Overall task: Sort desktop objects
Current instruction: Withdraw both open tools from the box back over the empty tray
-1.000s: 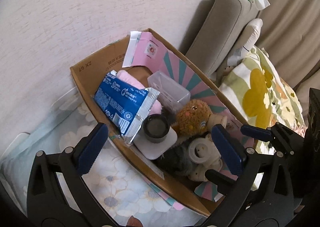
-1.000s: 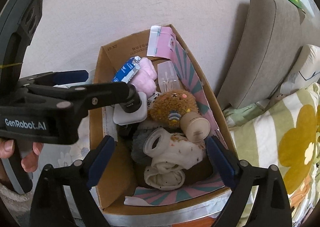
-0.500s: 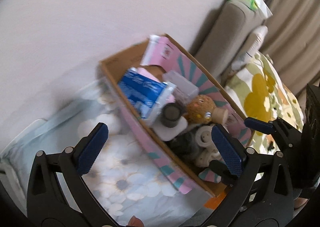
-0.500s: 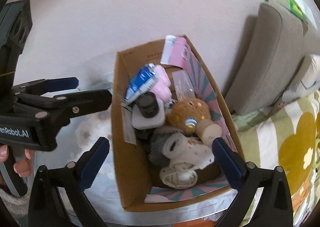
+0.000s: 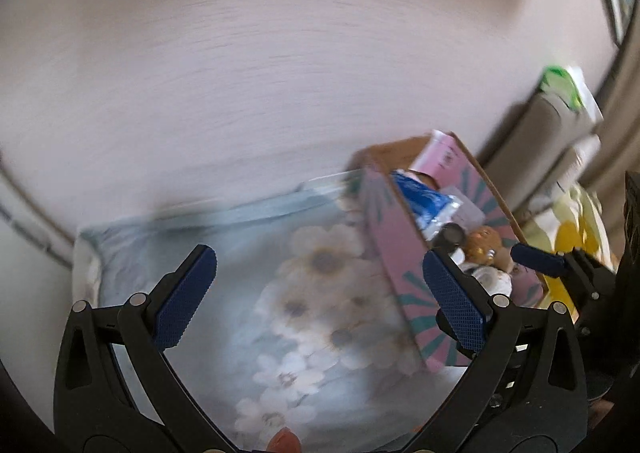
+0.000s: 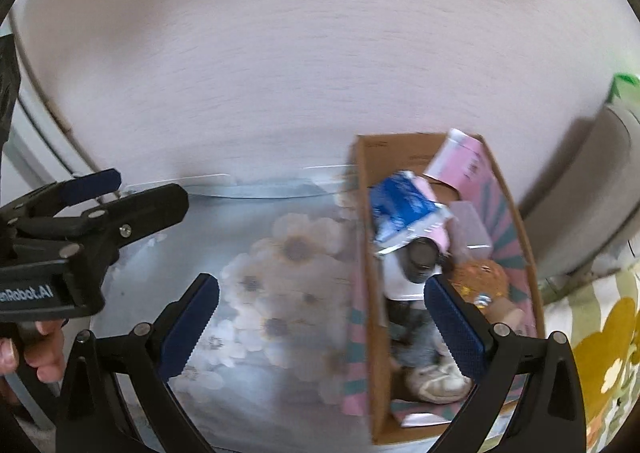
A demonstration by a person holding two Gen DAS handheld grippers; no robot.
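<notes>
A cardboard box [image 6: 366,253] with a pink and teal outside [image 5: 400,285] stands on a floral cloth [image 5: 312,293] against the wall. It holds a blue packet [image 6: 400,209], a dark round jar [image 6: 420,261], a brown plush toy [image 6: 480,281], a clear plastic case [image 6: 472,225] and white socks [image 6: 436,381]. My left gripper [image 5: 316,265] hangs open over the cloth left of the box, with nothing between its fingers. My right gripper [image 6: 320,289] is open and empty too, its right finger in front of the box. Both views are blurred.
A pale wall runs behind the cloth [image 6: 280,273]. Right of the box are a grey sofa arm [image 6: 580,193] with a green pack [image 5: 560,85] on top and a yellow-flowered blanket [image 6: 600,353]. A person's hand [image 6: 44,349] holds the left gripper [image 6: 100,189].
Both grippers have pulled up and away to the left of the box, which now sits at the right of each view. The right jaws stand a little wider.
</notes>
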